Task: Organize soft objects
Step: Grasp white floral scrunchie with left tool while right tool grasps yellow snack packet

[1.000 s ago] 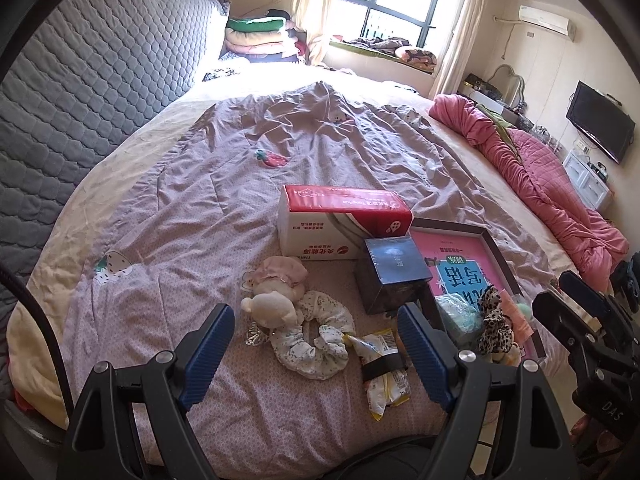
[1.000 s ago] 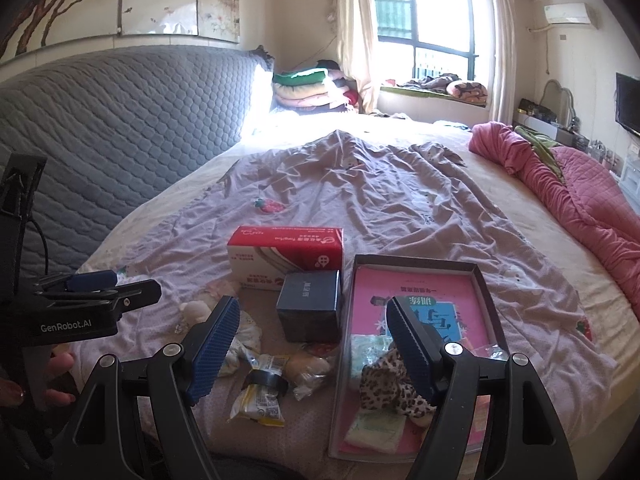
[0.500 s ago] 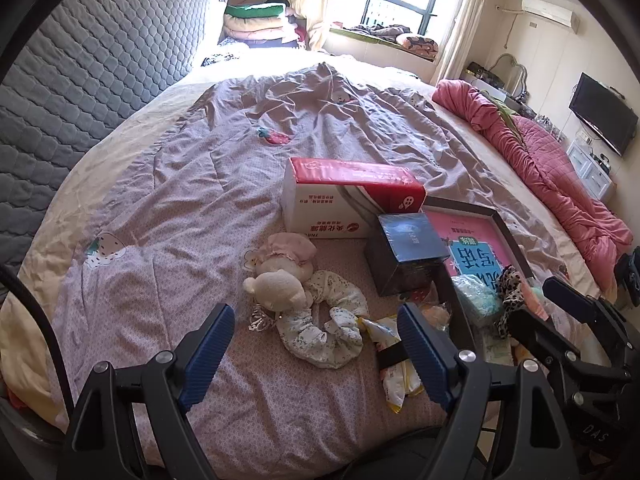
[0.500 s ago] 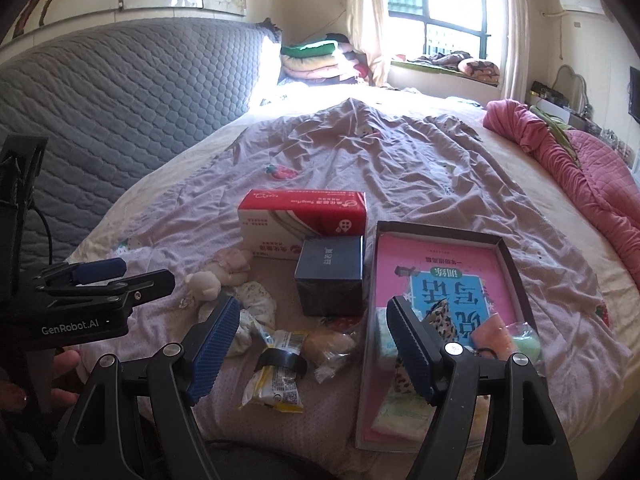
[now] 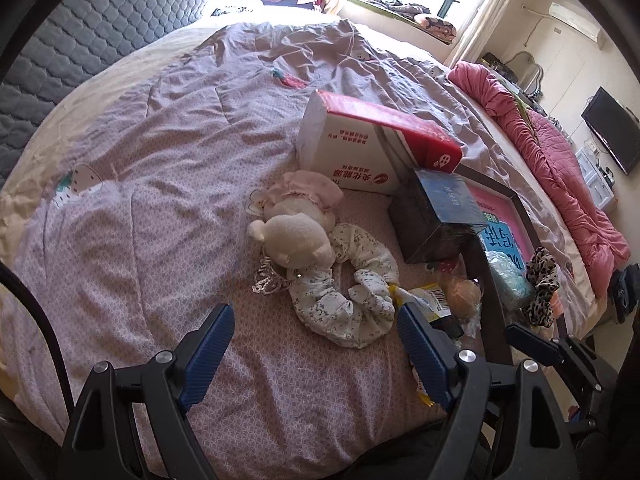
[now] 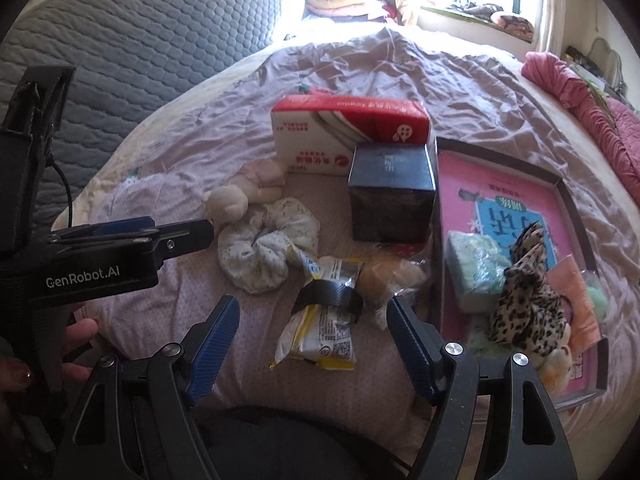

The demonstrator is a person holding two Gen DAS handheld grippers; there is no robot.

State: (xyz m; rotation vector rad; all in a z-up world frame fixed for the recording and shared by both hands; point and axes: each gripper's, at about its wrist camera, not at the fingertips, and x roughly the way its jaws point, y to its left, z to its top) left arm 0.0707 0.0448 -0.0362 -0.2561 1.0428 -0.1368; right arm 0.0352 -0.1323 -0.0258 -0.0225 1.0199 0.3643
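Observation:
A cream plush bear (image 5: 298,238) (image 6: 232,202) lies on the lilac bedspread with a pink frilly soft piece (image 5: 312,190) behind it and a floral scrunchie (image 5: 352,304) (image 6: 268,248) in front. My left gripper (image 5: 314,320) hovers open just before the scrunchie, nothing between its blue pads. My right gripper (image 6: 312,314) is open above a yellow snack packet (image 6: 320,332) banded in black. A dark-rimmed tray (image 6: 576,216) to the right holds a leopard scrunchie (image 6: 524,304), a pale green packet (image 6: 476,272) and an orange cloth (image 6: 576,300).
A red-and-white tissue box (image 6: 348,132) and a dark cube box (image 6: 392,196) stand behind the soft items. A wrapped bun (image 6: 394,280) lies by the tray. A pink quilt (image 5: 560,160) is bunched at the right bed edge. A grey padded headboard (image 6: 140,32) lines the left.
Both grippers have sunk toward the bed and tilted further down, so the items appear larger and nearer. Their jaws stay equally wide. No object has moved.

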